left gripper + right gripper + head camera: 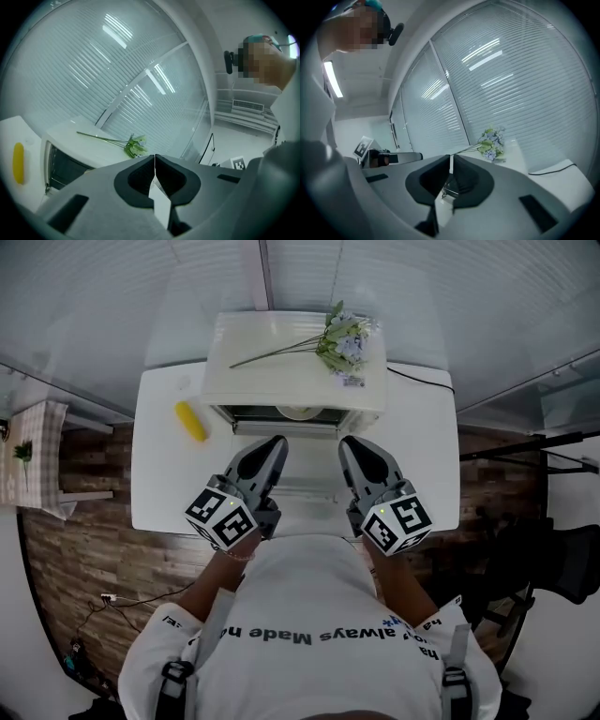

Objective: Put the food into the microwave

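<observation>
Left claw (275, 444) and right claw (350, 446): both closed, empty, held before microwave (281, 362). Yellow food (190, 421) lying on surface (159, 474), left of microwave. Flowers (342, 341) atop microwave.

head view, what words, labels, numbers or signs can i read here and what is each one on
"always Made": on the person's white shirt, upside down to the camera; the words on either side are lost in folds.
The tag on the flowers: too small to read.
Cubes of the left tongs and right tongs: square coded markers only, no words.
</observation>
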Demonstrator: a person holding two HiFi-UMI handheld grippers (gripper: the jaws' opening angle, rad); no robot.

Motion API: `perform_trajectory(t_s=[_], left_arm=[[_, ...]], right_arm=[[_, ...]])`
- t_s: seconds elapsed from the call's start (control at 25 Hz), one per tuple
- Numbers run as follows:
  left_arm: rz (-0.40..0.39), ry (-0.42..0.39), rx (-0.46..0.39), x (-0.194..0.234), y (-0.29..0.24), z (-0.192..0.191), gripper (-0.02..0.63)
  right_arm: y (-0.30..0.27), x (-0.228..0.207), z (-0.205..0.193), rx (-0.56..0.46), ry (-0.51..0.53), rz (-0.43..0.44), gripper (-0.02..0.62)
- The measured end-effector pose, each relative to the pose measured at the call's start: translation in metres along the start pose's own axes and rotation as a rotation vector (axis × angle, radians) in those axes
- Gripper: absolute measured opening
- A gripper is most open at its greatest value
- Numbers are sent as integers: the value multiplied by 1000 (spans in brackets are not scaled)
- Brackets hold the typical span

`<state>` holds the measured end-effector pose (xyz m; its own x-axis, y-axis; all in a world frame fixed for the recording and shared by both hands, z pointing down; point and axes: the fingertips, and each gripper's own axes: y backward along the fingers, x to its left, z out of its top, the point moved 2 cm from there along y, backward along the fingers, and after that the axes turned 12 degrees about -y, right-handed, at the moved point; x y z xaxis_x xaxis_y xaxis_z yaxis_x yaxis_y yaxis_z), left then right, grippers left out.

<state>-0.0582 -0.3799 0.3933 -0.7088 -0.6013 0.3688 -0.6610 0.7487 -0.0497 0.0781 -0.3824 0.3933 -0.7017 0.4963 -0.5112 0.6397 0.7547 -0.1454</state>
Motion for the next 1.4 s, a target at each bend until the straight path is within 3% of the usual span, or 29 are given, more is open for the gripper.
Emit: perform_trajectory(t_s=[0.2, 0.56, 0.92, 1.4], left_arm=[[-9, -87, 3, -18, 4, 16, 14], [-9, -153, -14, -39, 15, 35, 14], [28, -234, -36, -50, 30, 49, 14], [36, -223, -51, -45, 37, 51, 14]], right_arm=[[10, 20, 14, -7, 63, 19, 25], [24, 52, 33, -8, 187, 51, 26], [33, 74, 42, -11, 228, 65, 25], [34, 73, 44, -40, 233, 25, 25]])
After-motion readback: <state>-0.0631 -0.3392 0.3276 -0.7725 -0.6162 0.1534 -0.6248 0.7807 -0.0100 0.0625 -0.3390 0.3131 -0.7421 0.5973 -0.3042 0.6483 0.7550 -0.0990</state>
